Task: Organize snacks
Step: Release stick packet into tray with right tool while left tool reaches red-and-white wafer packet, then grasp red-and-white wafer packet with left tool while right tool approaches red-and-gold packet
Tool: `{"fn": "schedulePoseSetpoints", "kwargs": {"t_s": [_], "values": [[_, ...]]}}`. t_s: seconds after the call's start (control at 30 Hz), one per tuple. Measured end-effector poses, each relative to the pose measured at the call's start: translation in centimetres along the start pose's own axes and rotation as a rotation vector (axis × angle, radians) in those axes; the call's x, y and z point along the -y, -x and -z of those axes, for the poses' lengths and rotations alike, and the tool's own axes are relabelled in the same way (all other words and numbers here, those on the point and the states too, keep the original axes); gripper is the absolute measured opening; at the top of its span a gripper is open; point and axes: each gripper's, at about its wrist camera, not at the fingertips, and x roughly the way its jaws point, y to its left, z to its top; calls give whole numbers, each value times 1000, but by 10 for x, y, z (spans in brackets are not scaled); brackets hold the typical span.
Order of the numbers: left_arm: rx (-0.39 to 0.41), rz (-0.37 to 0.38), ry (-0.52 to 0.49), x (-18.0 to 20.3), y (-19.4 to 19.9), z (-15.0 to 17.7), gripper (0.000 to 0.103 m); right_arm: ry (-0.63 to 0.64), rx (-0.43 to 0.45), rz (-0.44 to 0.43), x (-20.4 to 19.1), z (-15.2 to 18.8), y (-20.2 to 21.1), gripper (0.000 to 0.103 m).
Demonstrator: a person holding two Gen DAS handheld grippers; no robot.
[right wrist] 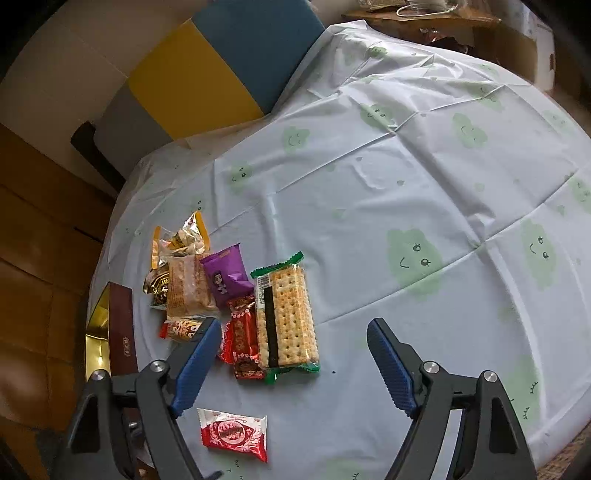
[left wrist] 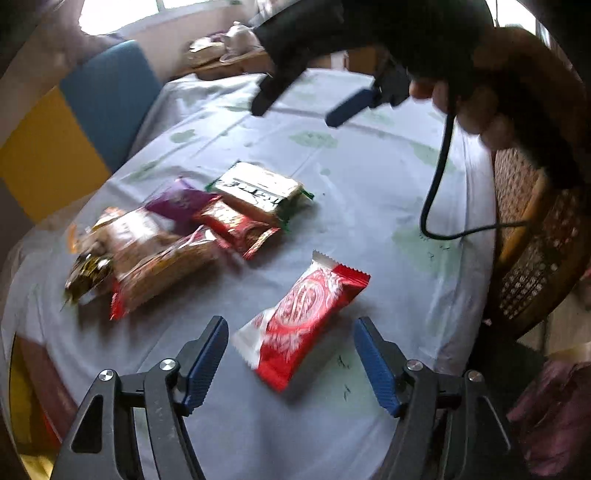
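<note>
Though spread wide, left hand-held gripper (left wrist: 290,354) above red snack packet (left wrist: 301,317).

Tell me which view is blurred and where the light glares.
Left wrist view: motion blur smears the snack pile at left, the red wrapper stays readable, and a window blows out white at top. Right wrist view: sharp throughout, cracker pack crisp, tablecloth evenly lit; fisheye bends its edges in both.

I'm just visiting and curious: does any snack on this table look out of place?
Yes: one red and white packet lies alone on the tablecloth, apart from the pile where the cracker pack and the others sit together. The open left gripper hovers near it.
</note>
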Motion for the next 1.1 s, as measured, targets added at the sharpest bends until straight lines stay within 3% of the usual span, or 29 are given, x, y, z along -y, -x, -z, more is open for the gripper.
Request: {"fn": "schedulePoseSetpoints", "kwargs": {"t_s": [0.2,0.23,0.27,0.3,0.37,0.47,0.63,0.8,0.9,0.97,1.03,1.1], "values": [[-43,12,-71,5,-28,-18,72,-10,-6,-6,2,-1,-1,83],[-39,25,-62,4,-29,-19,67,-10,-9,-6,2,-1,-2,83],[-30,57,-36,2,-29,-19,51,-11,-11,-6,2,-1,-2,83],[-26,92,4,-1,-29,-18,41,-10,-11,-7,2,-1,-2,83],[-8,78,59,-3,-26,-12,38,-4,-9,-1,1,-1,-3,83],[32,99,191,-14,-16,4,36,9,4,5,-1,-2,-1,83],[98,-5,413,-40,10,45,36,18,-4,13,-1,-1,-3,83],[122,-49,538,-59,10,74,38,38,-10,19,-4,0,-4,83],[143,-66,542,-57,9,80,39,68,-15,27,-9,3,-6,82],[152,-87,528,-53,9,81,39,109,-28,32,-16,5,-9,75],[153,-92,527,-50,11,80,39,170,-44,24,-27,9,-13,54],[155,-81,538,-52,12,81,39,233,-59,5,-39,15,-15,43]]}}
